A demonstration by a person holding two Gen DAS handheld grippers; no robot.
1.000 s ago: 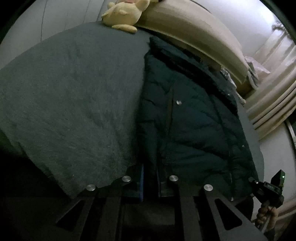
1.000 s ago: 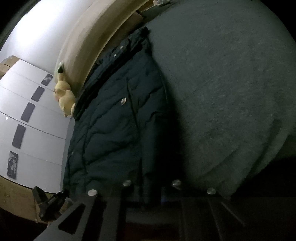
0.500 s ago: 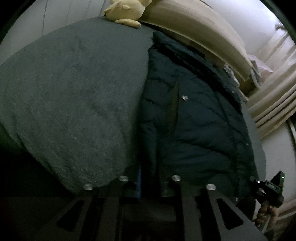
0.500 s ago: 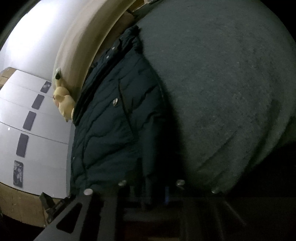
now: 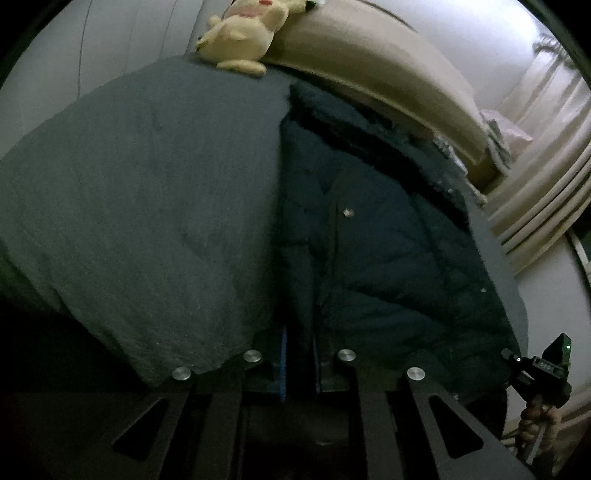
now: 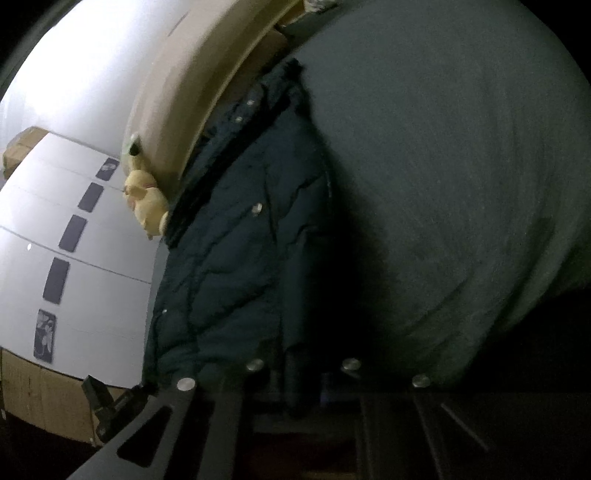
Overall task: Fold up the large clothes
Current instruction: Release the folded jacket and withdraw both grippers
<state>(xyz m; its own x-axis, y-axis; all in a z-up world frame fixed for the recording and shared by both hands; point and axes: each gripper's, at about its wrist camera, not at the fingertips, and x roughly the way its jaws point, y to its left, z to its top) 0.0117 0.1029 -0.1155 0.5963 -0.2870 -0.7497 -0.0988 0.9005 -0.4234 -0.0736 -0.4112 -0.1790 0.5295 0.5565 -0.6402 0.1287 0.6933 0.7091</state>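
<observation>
A bed (image 5: 140, 206) covered in a grey blanket fills both views, with a padded beige headboard (image 5: 369, 62) along its far edge, pale wardrobe doors (image 6: 74, 229) beyond one side and curtains (image 5: 546, 177) beyond the other. The dark quilted jacket (image 5: 388, 251) lies lengthwise down the middle of the bed, collar toward the headboard and hem hanging at the near edge, probably laid out flat so that its long sides can be brought over in a fold. It looks already narrowed, one side turned in along a straight vertical edge. A yellow plush toy (image 5: 243, 33) sits at the headboard end, well apart from the jacket's hem and out of the way. The left gripper (image 5: 299, 363) is pressed together on the hem near the jacket's straight edge, dark cloth pinched between its blue-lined pads. The right gripper (image 6: 304, 373) is likewise closed on a ridge of hem cloth at the other lower corner. Holding both hem corners at the near edge suggests a lift toward the collar.
</observation>
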